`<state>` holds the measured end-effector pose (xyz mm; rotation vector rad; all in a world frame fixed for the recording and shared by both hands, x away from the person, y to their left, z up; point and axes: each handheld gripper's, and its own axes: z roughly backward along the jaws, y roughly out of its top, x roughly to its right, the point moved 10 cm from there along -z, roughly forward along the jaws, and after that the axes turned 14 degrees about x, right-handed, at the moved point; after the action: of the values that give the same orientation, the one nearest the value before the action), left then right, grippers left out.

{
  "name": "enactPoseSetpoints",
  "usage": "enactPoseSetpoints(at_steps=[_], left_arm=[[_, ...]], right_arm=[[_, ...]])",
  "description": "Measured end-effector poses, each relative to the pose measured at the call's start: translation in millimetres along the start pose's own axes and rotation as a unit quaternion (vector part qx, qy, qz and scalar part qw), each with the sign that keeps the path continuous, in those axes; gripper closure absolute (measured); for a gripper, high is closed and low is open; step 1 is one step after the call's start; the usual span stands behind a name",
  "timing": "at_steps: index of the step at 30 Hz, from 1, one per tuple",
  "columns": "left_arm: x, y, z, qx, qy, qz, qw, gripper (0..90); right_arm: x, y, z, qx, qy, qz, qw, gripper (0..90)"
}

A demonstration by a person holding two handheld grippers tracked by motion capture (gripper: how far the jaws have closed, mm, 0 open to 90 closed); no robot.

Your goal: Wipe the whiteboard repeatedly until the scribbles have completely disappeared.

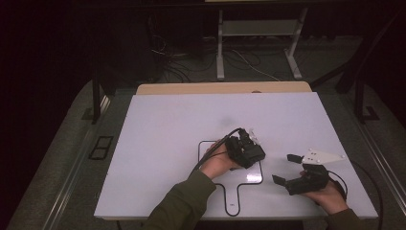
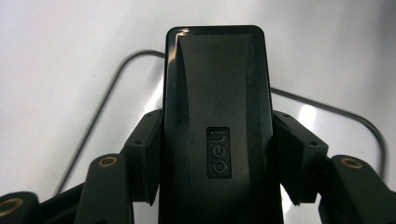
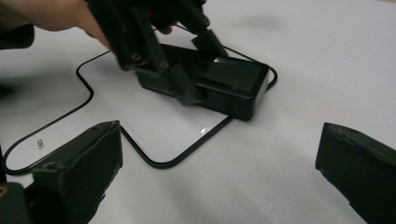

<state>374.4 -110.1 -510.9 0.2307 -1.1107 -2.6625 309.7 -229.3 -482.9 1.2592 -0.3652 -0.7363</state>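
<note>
A black rectangular box [image 2: 217,93] with a small embossed label lies on the white board [image 1: 163,139], inside a black outline [image 3: 159,163] drawn on it. My left gripper [image 2: 219,154] is shut on the box, one pad pressed against each long side. In the right gripper view the box [image 3: 233,86] rests flat with the left gripper [image 3: 198,65] gripping it from behind. In the high view the left gripper [image 1: 245,149] sits over the outline's [image 1: 225,191] upper right part. My right gripper [image 1: 285,167] stands open to the right of it, low over the board, jaws [image 3: 224,158] wide apart with nothing between them.
The white board lies on a wooden tabletop whose far edge [image 1: 220,88] shows behind it. Beyond stand metal frame legs [image 1: 220,52] and loose cables [image 1: 177,67] on the floor. The person's sleeve [image 1: 182,203] comes in over the board's near edge.
</note>
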Motion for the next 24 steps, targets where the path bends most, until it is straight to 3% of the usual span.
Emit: enactPoseSetpoints(at_steps=[4, 5, 8, 11, 13, 15, 17, 18, 21, 24], left_arm=[[4.0, -5.2, 6.4, 0.0, -0.005, 0.001, 1.0, 39.5], [3.7, -4.8, 5.9, 0.01, -0.003, 0.011, 0.9999, 39.5], [-0.1, -6.2, 8.6, 0.012, -0.013, 0.011, 0.9998, 39.4], [0.8, -4.6, 11.6, 0.023, -0.023, 0.025, 0.9992, 39.4], [-2.5, -2.7, 17.6, 0.027, -0.028, 0.024, 0.9989, 39.5], [-4.2, 1.6, 22.2, 0.043, -0.03, 0.039, 0.9979, 39.4], [-7.9, 2.6, 29.3, 0.042, -0.032, 0.035, 0.998, 39.4], [-7.7, 3.6, 32.0, 0.046, -0.032, 0.048, 0.9973, 39.4], [-14.2, 7.2, 38.4, 0.061, -0.028, 0.052, 0.9964, 39.4], [-20.2, 6.5, 44.0, 0.061, -0.024, 0.056, 0.9963, 39.4]], right_arm=[[-0.1, 0.1, 0.0, 0.0, -0.001, 0.0, 1.0, 0.0], [-0.1, 0.0, -0.1, 0.0, -0.001, 0.001, 1.0, 0.0], [-0.1, -0.2, 0.1, -0.001, -0.001, 0.001, 1.0, 0.0], [0.1, -0.3, 0.6, -0.001, -0.001, 0.001, 1.0, 0.0], [0.5, -0.3, 1.2, -0.001, -0.001, 0.002, 1.0, 0.0], [0.8, -0.3, 1.3, -0.001, -0.001, 0.002, 1.0, 0.0], [0.0, -0.7, 1.1, -0.002, 0.0, 0.002, 1.0, 0.0], [-0.5, -0.7, 0.9, -0.003, 0.001, 0.002, 1.0, 0.0], [-0.6, -1.0, 0.3, -0.003, 0.001, 0.005, 1.0, 0.0], [-0.7, -1.1, 0.5, -0.003, 0.001, 0.004, 1.0, 0.0]])
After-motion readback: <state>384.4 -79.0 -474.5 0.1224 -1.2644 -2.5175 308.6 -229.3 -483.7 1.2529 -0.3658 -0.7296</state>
